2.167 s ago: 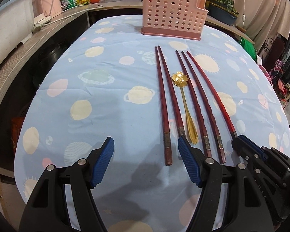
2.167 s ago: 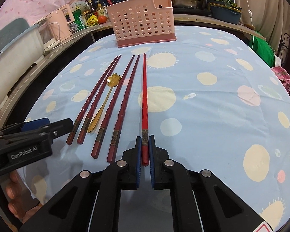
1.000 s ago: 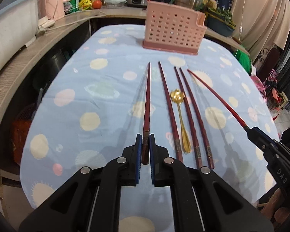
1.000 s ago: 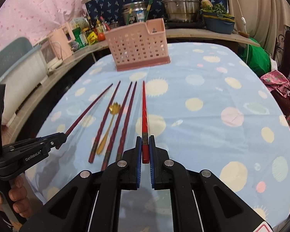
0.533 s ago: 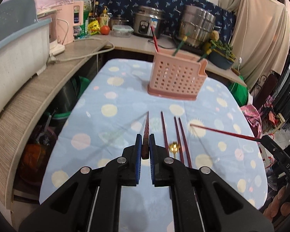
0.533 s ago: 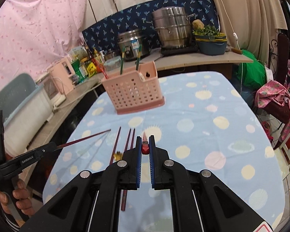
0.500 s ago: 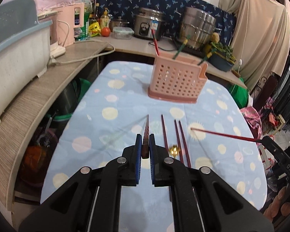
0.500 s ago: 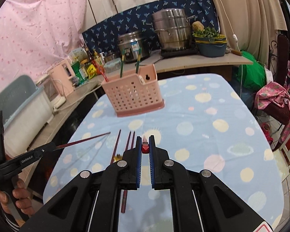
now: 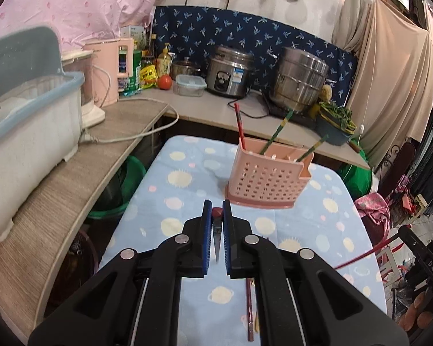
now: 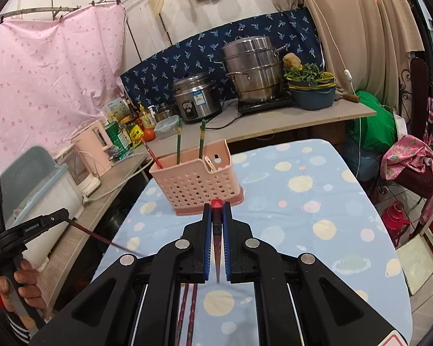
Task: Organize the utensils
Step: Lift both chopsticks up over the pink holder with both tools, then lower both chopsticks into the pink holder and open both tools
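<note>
Left hand-held gripper (image 9: 217, 216) pinches a dark chopstick (image 9: 217, 212); right hand-held gripper (image 10: 216, 216) pinches a red chopstick (image 10: 216, 204). Both are aloft before the pink basket (image 10: 197, 186) on the desk (image 10: 317, 230). Risk: each long stick, clamped at one end, may pivot and miss the basket opening.

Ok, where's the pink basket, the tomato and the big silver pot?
pink basket (image 9: 267, 183), left wrist view, on its holed front wall.
tomato (image 9: 165, 82), left wrist view, on its round red middle.
big silver pot (image 10: 252, 70), right wrist view, on its shiny side.
</note>
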A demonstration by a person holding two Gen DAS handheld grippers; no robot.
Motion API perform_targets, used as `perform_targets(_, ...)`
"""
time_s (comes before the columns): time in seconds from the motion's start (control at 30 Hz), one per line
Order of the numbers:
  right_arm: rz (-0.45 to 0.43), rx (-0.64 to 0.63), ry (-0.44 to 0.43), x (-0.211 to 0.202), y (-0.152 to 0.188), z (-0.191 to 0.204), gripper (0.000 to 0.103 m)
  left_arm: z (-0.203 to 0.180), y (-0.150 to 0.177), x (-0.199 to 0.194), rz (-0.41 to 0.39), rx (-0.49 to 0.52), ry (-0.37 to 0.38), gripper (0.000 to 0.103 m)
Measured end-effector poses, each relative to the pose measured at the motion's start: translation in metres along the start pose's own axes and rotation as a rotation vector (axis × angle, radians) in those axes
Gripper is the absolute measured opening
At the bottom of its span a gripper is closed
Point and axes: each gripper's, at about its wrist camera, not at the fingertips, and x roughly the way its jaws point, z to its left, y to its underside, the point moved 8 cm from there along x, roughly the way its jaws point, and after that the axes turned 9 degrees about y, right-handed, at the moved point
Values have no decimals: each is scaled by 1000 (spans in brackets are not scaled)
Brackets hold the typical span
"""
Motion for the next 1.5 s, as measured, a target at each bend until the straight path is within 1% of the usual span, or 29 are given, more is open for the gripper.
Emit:
perform_targets(0.27,-85,11,-56,3,-54,14,7,-17,-50,-4,-76,20,28,7)
perform_targets(0.4,-148,14,-57,6,-84,22,7,-26,-80,-6,-122,25,41,7)
perform_targets(0.5,-177,25,-78,14,-108,30,7,-35,-106,-5,-161,45,45,7)
perform_targets(0.63,-204,31,-87,29,-138,42,7,-47,-146,-3,-229,66,58,7)
perform_targets(0.73,-215,48,-97,43,-159,48,7,-54,-169,0,-279,78,71,7)
perform_targets(0.9,-213,108,-135,73,-186,51,7,-56,-197,19,-317,76,67,7)
perform_targets(1.0,-220,130,-135,88,-195,53,7,-59,-203,30,-336,86,73,7)
perform_targets(1.17,-218,146,-119,114,-199,55,7,-59,-202,58,-319,85,80,7)
perform_targets(1.3,-189,117,-86,136,-189,56,7,-55,-193,84,-287,93,62,7)
perform_targets(1.5,-131,94,-73,164,-167,53,7,-48,-175,116,-232,98,51,7)
